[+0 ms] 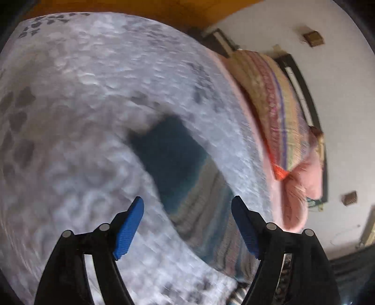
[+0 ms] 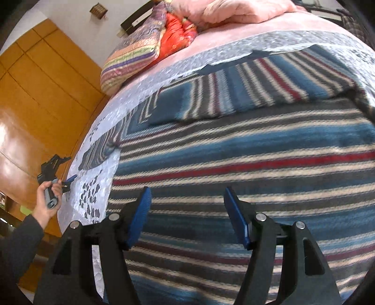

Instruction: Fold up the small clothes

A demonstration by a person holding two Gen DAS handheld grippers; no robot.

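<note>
Item: striped sweater (image 2: 246, 150). Knit in blue, grey, cream and red bands. Lies spread flat on the grey-white bedspread (image 2: 98, 194), filling most of the right wrist view from 9 o'clock round to 3 o'clock. 1 sleeve (image 2: 98, 150) reaches off toward 9 o'clock onto the bedspread; the upper part at 12 o'clock looks folded over the body, though blur hides the exact edge. In the left wrist view the same sweater shows as a dark blue and striped patch at 5 o'clock of centre, blurred.

Item: right gripper (image 2: 186, 215). Black frame, 2 blue fingers (image 2: 139, 218) spread wide apart, nothing between them. It hangs over the sweater's lower body at 6 o'clock; contact with the cloth cannot be told.

Item: left gripper (image 1: 187, 228). Same build, blue fingers (image 1: 130, 228) spread wide apart, holding nothing. It points across the bedspread, with the sweater just ahead between the finger lines. In the right wrist view it appears small at 9 o'clock, held in a hand (image 2: 46, 201) with a dark sleeve (image 2: 21, 237), at the bedspread's edge and well apart from the sweater's sleeve.

Item: bedding. Striped pillow (image 2: 131, 56) at 11 o'clock, an orange-red cushion (image 2: 178, 35) touching it, and a pink quilt (image 2: 234, 11) bunched at 12 o'clock.

Item: surroundings. Wooden cupboard panels (image 2: 35, 93) at 9 to 10 o'clock; white wall (image 1: 339, 93) in the left wrist view at 2 o'clock.
</note>
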